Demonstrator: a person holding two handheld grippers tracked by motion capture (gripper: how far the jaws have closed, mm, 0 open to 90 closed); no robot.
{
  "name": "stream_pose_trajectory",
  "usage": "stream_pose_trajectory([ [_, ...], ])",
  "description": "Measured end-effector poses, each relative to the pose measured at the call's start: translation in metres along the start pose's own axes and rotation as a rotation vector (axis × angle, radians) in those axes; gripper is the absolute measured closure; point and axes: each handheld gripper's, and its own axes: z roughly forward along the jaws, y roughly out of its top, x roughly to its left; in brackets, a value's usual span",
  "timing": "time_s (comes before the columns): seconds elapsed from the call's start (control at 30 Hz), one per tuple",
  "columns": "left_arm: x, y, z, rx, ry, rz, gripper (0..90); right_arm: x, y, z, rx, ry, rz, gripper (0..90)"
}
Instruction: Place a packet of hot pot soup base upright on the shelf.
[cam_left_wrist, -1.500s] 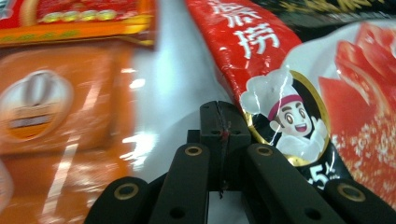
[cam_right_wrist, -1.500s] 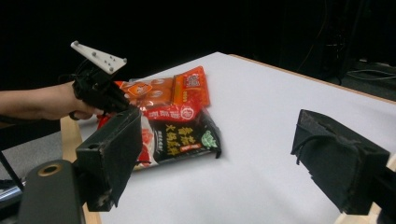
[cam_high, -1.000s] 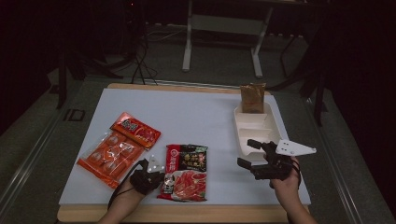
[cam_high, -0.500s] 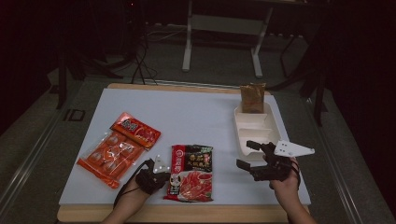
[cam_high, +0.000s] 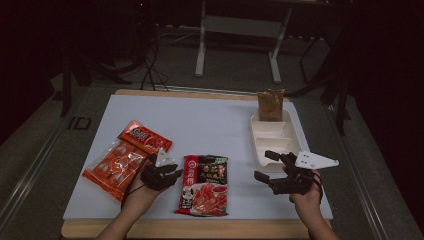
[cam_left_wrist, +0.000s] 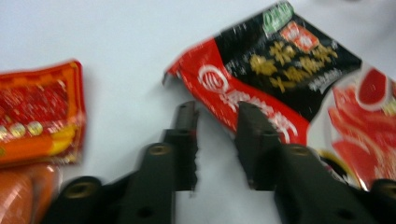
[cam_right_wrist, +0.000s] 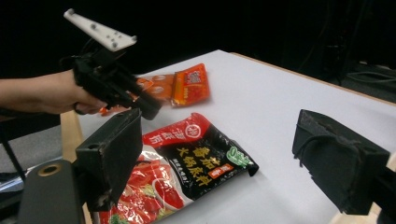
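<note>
A: Near the front edge of the white table (cam_high: 215, 120), about midway across, lies the red-and-black pouch (cam_high: 204, 184). It is flat, face up, long axis running away from the person. Top band is black with gold characters and a small green patch at one corner; a red strip with a white round logo runs beside it; the lower half shows red sliced food. Glossy film, slightly crinkled, one top corner curled up off the table.

B: Left gripper (cam_high: 167, 176)?

A: Just beside the pouch's left edge. Its jaws have just been opening. In the left gripper view they stand apart with bare table between them, and the tips point at the pouch's (cam_left_wrist: 285, 79) red logo strip. Nothing is held. I cannot tell whether the right-hand tip touches the film.

B: Right gripper (cam_high: 267, 167)?

A: Well apart from the pouch, on its right. Jaws spread wide, nothing between them. From the right gripper view the pouch (cam_right_wrist: 187, 168) lies below and between the two jaws, with the left gripper (cam_right_wrist: 142, 105) above its far edge.

B: Surroundings?

A: Orange sausage pack (cam_high: 112, 167) and a smaller red-orange packet (cam_high: 145, 137) lie left of the left gripper, overlapping. White divided tray (cam_high: 272, 132) sits near the table's right edge, just beyond the right gripper. A brown packet (cam_high: 270, 104) stands upright at the tray's far end.
</note>
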Motion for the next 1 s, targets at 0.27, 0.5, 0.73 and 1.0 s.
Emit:
stream_pose_trajectory([
  [0.27, 0.010, 0.015, 0.009, -0.045, -0.044, -0.028, 57.9, 0.002, 0.000, 0.000, -0.001, 0.005, -0.025, 14.9],
  [0.5, 0.016, 0.026, 0.025, -0.036, -0.003, -0.009, 49.3, 0.002, -0.001, 0.001, 0.005, 0.001, -0.028, 14.4],
  [0.73, 0.025, 0.030, 0.047, -0.011, -0.019, -0.037, 46.5, 0.001, -0.003, 0.004, 0.019, 0.009, -0.017, 14.4],
  [1.0, 0.036, 0.020, 0.065, 0.026, -0.035, -0.092, 46.6, 0.001, -0.003, 0.003, 0.019, 0.009, -0.014, 14.4],
])
